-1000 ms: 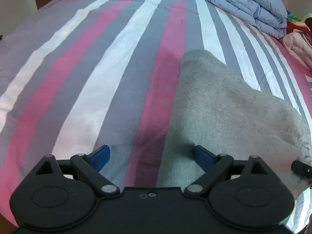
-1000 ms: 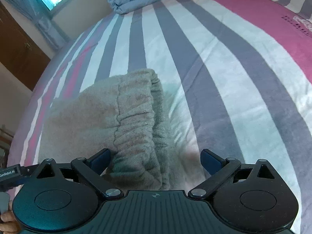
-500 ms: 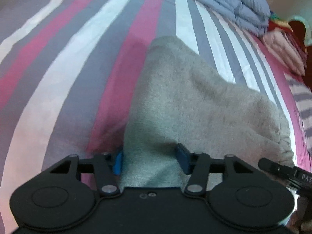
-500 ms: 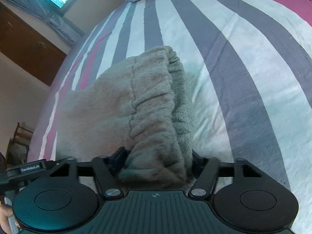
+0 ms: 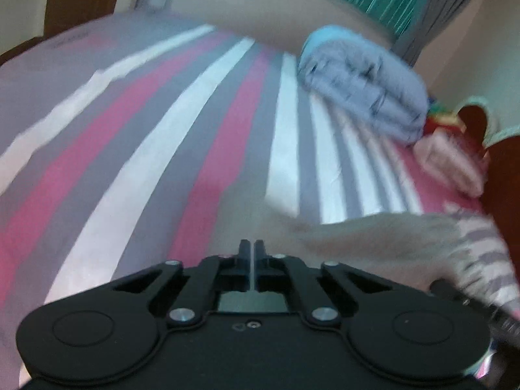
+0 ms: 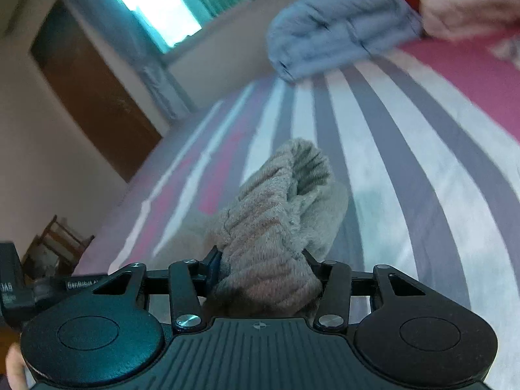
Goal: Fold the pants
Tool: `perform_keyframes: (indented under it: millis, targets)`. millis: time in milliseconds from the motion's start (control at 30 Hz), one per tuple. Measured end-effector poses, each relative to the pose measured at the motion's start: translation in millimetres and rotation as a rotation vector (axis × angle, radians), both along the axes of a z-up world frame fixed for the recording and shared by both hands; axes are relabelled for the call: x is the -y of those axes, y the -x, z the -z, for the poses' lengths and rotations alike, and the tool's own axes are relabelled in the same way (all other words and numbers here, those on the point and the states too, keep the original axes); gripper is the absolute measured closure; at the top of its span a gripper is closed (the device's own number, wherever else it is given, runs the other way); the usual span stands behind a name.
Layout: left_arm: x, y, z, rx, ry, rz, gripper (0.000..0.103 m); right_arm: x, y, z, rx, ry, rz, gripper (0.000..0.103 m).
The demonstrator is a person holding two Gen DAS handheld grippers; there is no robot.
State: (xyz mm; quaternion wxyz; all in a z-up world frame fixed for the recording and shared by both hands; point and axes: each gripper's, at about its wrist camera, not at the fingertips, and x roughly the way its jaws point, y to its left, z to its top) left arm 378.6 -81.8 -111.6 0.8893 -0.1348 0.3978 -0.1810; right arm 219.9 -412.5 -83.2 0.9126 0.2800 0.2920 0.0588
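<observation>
The step in hand appears to be the lift that opens a fold: both claws are gripping one end of the pants (image 6: 276, 214) and are raising it off the bed (image 5: 208, 149).

Right claw (image 6: 260, 263): its jaws are closing on the thick gathered waistband, and the fleece is bunching up between them and bulging out ahead of the claw. The pads are pressing into the cloth on both sides. Beyond the claw, the rest of the garment is hanging down to the striped sheet.

Left claw (image 5: 252, 253): its jaws are standing together with only a hairline gap showing. The view is blurring with motion, so whether a thin edge of fabric is sitting pinched between them cannot be told. The grey fleece is trailing away to the right of this claw, low over the sheet, toward a striped sleeve at the frame edge.

Relative to the bed, the pants are lying at its near edge, well apart from the folded blue quilt (image 5: 364, 87) at the far side.

Judgement on the next move: it calls for carrying both claws forward over the sheet together, level with each other, and keeping the lifted edge taut so the layers are landing square. Risk: the left grip may be holding very little, and that corner could be slipping free.
</observation>
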Motion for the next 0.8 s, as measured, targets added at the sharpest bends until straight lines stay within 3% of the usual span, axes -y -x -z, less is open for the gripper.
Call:
perform_keyframes:
  millis: [67,133,200,333,367,467,500,567,633,733,800]
  targets:
    - [7.7,-6.3,-7.1,0.011,-0.042,0.009,0.103,-4.4,-7.5,-6.6,0.032,0.011,-0.023,0.056]
    - [6.8,-10.2,-2.6,-0.031,-0.067,0.015,0.103,-16.0,-17.7,-9.1,0.026,0.047,-0.037,0.056]
    - [-3.6,-9.5,11.1,-0.098,-0.097,-0.019,0.081,-18.6,-19.4,-2.7,-0.003,0.057,-0.043,0.056]
    - [-26.8,-5.1,53.6,-0.271,-0.075,-0.026,0.077,8.0,-10.3,27.4,-0.082,0.002,0.014,0.056]
    - [-30.3,-4.0,63.2,-0.302,-0.065,-0.032,0.069,15.5,-7.8,35.2,-0.103,-0.02,0.029,0.056]
    - [-43.8,-3.2,85.5,-0.393,0.031,-0.082,0.028,31.6,-0.3,56.6,-0.159,-0.06,0.065,0.056]
    - [-47.4,-3.7,89.8,-0.413,0.084,-0.086,0.022,35.3,2.2,64.6,-0.18,-0.068,0.077,0.056]
    - [-51.4,-5.0,101.7,-0.474,0.237,-0.062,0.02,43.0,7.2,76.6,-0.203,-0.088,0.094,0.056]
    - [-42.8,-8.6,110.8,-0.502,0.31,-0.034,0.02,47.1,9.0,83.1,-0.205,-0.106,0.099,0.056]
    - [-22.0,-9.9,124.4,-0.498,0.291,0.021,0.027,48.9,3.3,83.3,-0.203,-0.101,0.097,0.056]
    - [-8.7,-7.9,125.8,-0.475,0.273,0.061,0.041,52.7,0.7,86.9,-0.205,-0.108,0.096,0.056]
